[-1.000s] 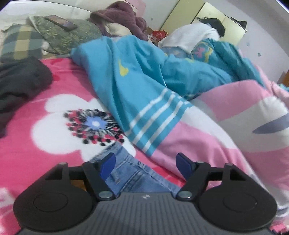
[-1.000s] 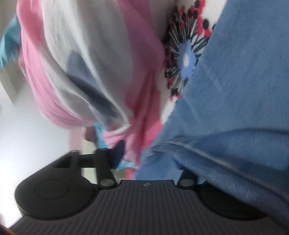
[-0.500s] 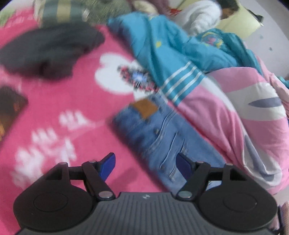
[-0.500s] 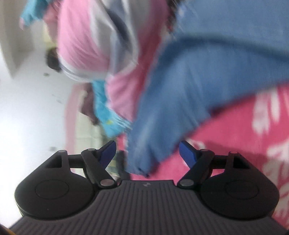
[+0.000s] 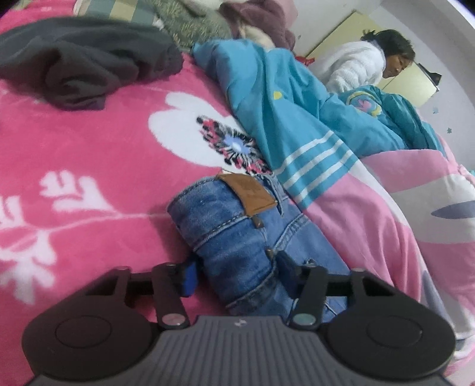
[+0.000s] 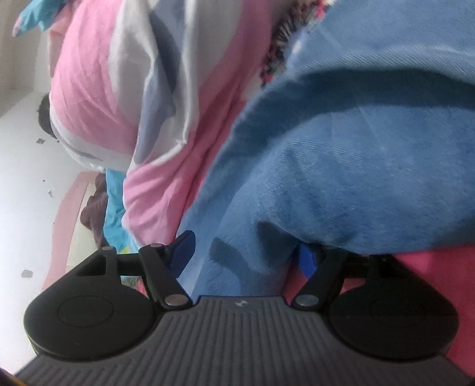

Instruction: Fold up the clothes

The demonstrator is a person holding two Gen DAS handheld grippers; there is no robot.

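Jeans (image 5: 246,237) lie folded lengthwise on the pink floral blanket (image 5: 89,154), beside the blue quilt (image 5: 285,118). Your left gripper (image 5: 237,267) has dropped onto the waistband end, jaws just closing around it. Your right gripper (image 6: 246,249), recently narrowing, straddles the denim; whether it pinches, cannot tell. Next fold looks imminent.

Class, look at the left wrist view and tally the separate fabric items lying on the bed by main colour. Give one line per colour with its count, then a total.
Blue: 2 (folded blue denim jeans, turquoise striped quilt)
Dark grey: 1 (crumpled dark grey garment)
Pink: 1 (pink and white duvet)
Maroon: 1 (fuzzy maroon garment)
Total: 5
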